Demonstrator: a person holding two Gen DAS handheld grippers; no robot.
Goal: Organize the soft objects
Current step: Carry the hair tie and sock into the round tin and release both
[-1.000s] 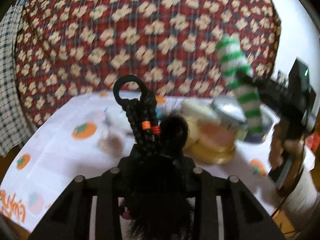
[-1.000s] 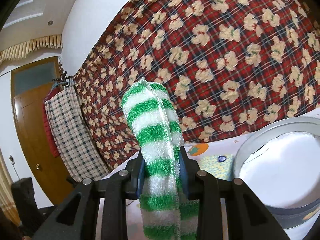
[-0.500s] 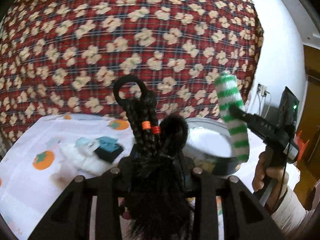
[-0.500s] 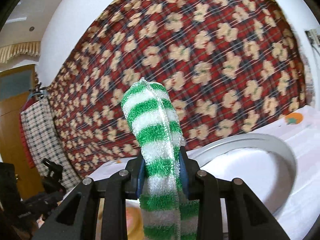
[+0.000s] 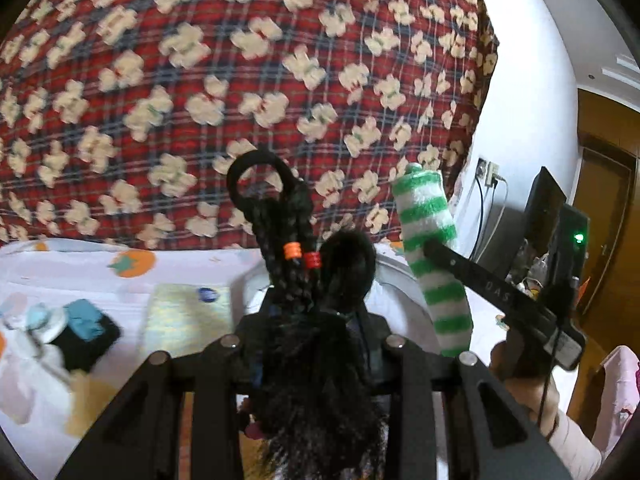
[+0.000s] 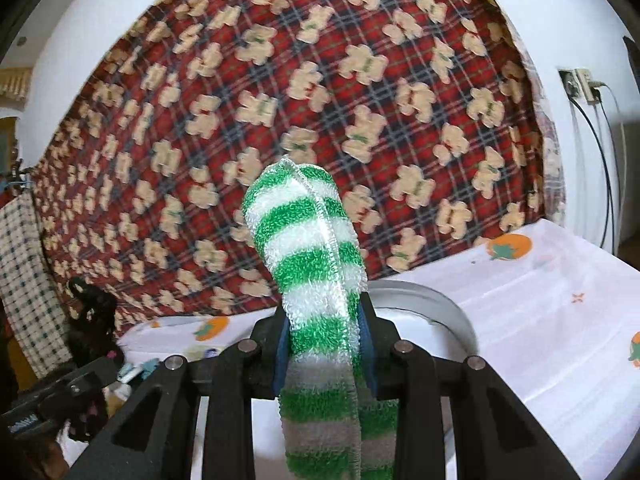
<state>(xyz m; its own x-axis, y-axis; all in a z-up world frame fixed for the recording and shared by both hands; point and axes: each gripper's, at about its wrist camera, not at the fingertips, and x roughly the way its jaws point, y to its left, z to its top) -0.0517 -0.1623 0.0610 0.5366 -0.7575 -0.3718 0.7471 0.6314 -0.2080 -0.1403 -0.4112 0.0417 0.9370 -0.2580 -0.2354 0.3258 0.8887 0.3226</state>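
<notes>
Both soft items gripped and carried over the basin, neither yet put down.

The left claw [image 5: 316,320] is clamped on a black braided hairpiece [image 5: 304,264], its loop and orange and red bands standing up past the fingers and its loose hair hanging below. The right claw [image 6: 324,344] is pinched on a green-and-white striped sponge cloth [image 6: 312,264], folded over the jaws with both ends trailing down. Just beyond both claws sits a round metal basin [image 6: 444,304] on the counter [image 6: 560,312] near its far edge, under the red plaid blanket [image 6: 320,80]; it looks like the collecting place, and its inside appears bare. Toward the counter's left side more small items [image 5: 80,328] lie, blurred. By my judgement the sorting is early: two releases pending, others still to fetch.
</notes>
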